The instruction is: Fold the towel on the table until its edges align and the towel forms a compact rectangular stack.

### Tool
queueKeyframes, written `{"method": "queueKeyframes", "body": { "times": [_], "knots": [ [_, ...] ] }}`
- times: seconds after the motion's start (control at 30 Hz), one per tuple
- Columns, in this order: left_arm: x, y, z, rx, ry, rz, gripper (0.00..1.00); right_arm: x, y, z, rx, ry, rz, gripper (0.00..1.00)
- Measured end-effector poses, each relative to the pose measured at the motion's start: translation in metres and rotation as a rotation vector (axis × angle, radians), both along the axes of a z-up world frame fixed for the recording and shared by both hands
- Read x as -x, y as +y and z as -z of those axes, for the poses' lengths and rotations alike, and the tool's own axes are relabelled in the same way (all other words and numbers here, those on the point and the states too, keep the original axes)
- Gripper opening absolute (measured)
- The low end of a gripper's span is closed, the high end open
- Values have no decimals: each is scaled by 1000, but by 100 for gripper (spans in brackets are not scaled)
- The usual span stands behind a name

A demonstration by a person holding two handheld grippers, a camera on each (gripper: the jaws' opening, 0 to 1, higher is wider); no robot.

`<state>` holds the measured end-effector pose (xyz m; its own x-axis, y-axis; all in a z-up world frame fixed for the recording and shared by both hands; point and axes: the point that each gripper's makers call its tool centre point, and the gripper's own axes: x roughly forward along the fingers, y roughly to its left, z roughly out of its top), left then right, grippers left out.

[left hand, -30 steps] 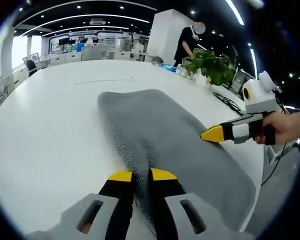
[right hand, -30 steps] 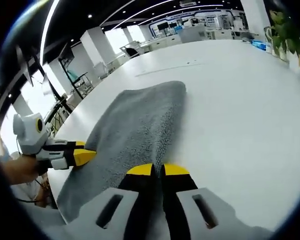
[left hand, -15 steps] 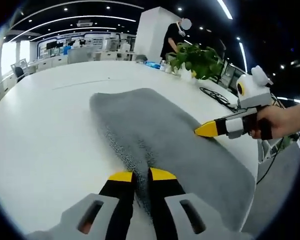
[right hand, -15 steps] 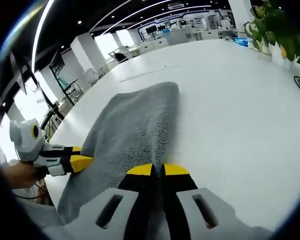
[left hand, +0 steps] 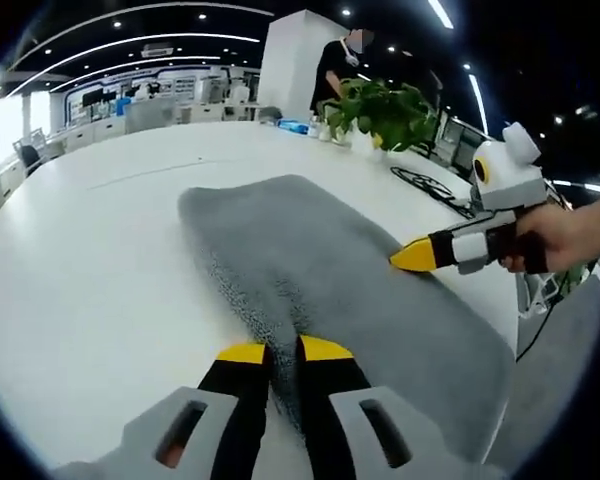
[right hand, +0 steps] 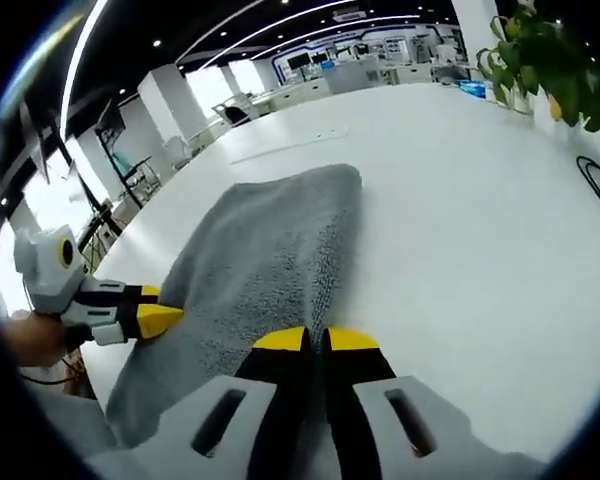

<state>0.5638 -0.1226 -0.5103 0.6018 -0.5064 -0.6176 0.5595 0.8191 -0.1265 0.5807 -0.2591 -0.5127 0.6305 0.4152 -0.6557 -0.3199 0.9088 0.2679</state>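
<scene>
Both grippers pinch the grey towel [left hand: 320, 260] – left gripper [left hand: 271, 352], right gripper [right hand: 315, 340]

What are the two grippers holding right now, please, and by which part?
Both hold the towel: left gripper and right gripper are each shut on one of its two long edges.

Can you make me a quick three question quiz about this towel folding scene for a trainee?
1. True or false: the left gripper has its jaws shut on an edge of the grey towel.
2. What stands on the white table beyond the towel? A) green plant B) red bucket C) stack of plates
3. Fill in: the right gripper grips the towel's ___.

Key: 1 true; 2 A; 3 edge.
</scene>
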Motion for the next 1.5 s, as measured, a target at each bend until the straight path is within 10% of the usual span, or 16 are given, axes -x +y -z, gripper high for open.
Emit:
{"method": "queueKeyframes", "body": {
  "times": [0.67,1.5],
  "knots": [
    [-6,7,4,-28,15,1,14,7,-3,-4,49,-24,-42,4],
    [3,2,-45,-12,-16,59,44,3,-15,-30,121,-111,-93,23]
  ]
}}
